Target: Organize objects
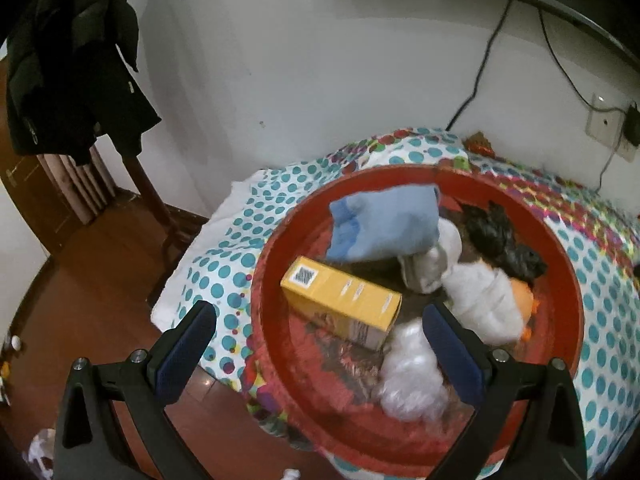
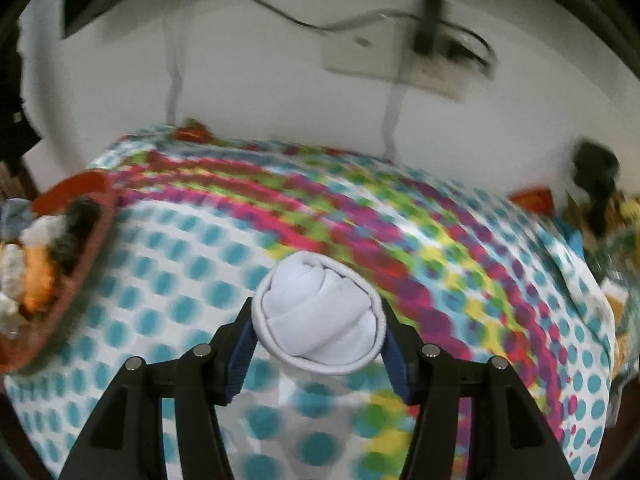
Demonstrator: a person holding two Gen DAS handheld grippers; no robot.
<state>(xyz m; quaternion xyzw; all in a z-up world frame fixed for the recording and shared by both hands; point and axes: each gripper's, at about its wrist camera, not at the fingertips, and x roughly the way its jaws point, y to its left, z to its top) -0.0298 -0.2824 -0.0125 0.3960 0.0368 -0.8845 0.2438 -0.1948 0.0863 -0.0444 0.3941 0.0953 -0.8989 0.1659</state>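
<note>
Gripping a rolled white sock [image 2: 320,316], the right gripper [image 2: 318,332] holds it between both pads, above the dotted bedspread [image 2: 168,280]. Left gripper [image 1: 316,344] stands wide, nothing between its fingers — poised over the red basin [image 1: 560,280] on the bed. Basin contents: yellow box [image 1: 344,300], blue cloth [image 1: 384,224], white plastic bag [image 1: 408,372], black bundle [image 1: 500,236], white-and-orange soft item [image 1: 492,304] — box lying flat, left of centre.

Left wrist view angled down along its jaws, close over the red basin [image 1: 280,240] at the bed's [image 1: 600,320] left edge, wall behind; right wrist view angled down, near mid-bed; shared: the basin, the spotted cover, the far wall
</note>
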